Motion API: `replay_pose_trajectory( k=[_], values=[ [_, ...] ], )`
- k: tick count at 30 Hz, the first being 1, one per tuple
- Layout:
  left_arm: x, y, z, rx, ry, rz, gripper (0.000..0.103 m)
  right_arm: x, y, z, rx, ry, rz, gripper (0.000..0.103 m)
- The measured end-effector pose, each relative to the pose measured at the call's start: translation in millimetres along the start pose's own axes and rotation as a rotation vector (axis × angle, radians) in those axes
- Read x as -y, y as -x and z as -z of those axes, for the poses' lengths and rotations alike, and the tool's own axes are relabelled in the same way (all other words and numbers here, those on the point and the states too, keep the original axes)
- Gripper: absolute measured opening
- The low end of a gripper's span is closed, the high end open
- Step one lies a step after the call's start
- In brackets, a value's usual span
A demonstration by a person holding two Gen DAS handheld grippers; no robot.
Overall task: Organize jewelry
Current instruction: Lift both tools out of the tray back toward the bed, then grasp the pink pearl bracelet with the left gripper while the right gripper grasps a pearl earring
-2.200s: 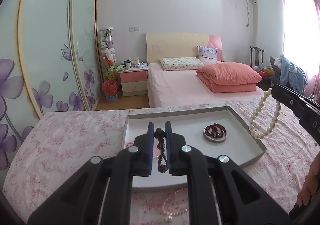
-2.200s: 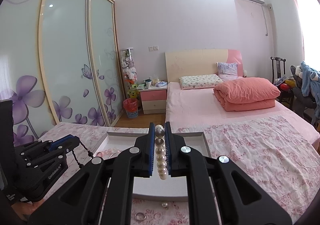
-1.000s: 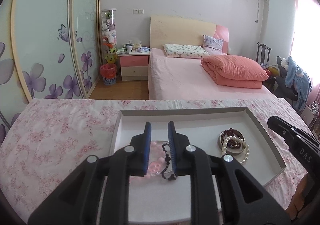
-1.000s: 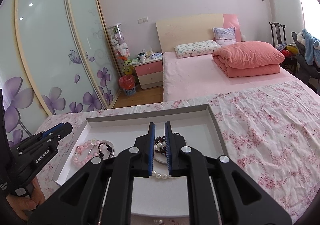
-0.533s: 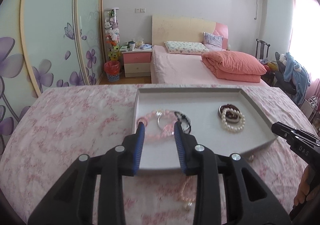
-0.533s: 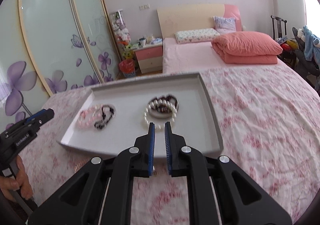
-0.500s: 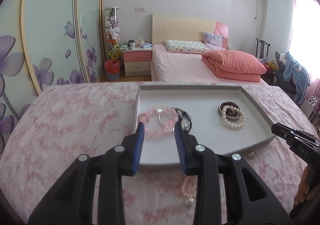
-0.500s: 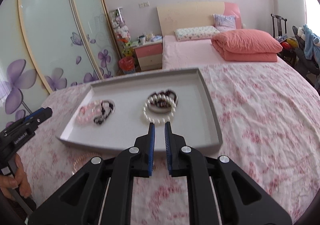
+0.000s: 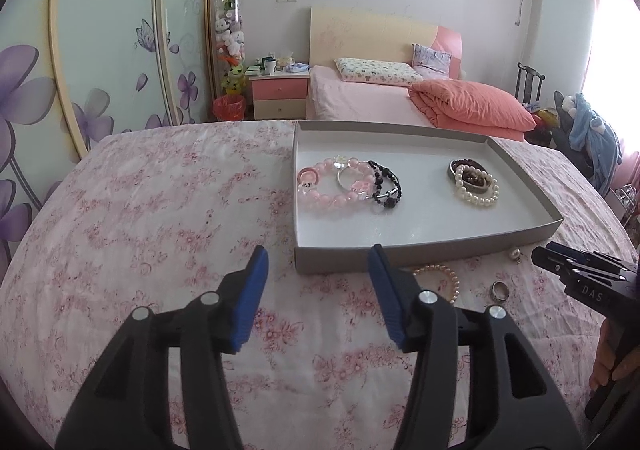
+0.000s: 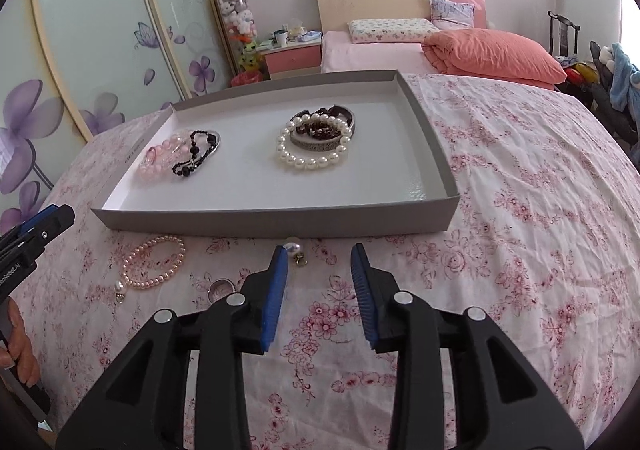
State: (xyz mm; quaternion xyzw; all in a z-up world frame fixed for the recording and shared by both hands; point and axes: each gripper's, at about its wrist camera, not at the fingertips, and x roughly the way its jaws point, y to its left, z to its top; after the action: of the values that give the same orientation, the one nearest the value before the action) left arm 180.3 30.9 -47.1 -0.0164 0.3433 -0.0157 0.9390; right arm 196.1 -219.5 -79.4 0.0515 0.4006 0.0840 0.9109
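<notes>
Both the left gripper (image 9: 316, 268) and right gripper (image 10: 319, 265) have just been opening; jaws spread, nothing between. The tray (image 10: 276, 216) on the floral desk (image 10: 520, 210) holds 2 bracelet clusters: white pearls (image 10: 310, 160), pink beads (image 10: 160, 162). Before its near wall lie a pearl strand (image 10: 154, 262), ring (image 10: 219, 286), earring (image 10: 293, 246).

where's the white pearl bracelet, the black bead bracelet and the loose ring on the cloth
white pearl bracelet (image 10: 308, 163), right wrist view, on its front run of pearls
black bead bracelet (image 10: 188, 168), right wrist view, on its near beads
loose ring (image 9: 500, 291), left wrist view, on its band
</notes>
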Motion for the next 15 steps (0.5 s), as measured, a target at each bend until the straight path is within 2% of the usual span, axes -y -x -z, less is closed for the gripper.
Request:
replay_pose_trajectory(
  k=[15],
  values=[
    [-5, -8, 5, -0.025, 0.014, 0.003, 0.057, -18, -22, -3, -0.060, 0.058, 0.028, 0.034]
  ],
)
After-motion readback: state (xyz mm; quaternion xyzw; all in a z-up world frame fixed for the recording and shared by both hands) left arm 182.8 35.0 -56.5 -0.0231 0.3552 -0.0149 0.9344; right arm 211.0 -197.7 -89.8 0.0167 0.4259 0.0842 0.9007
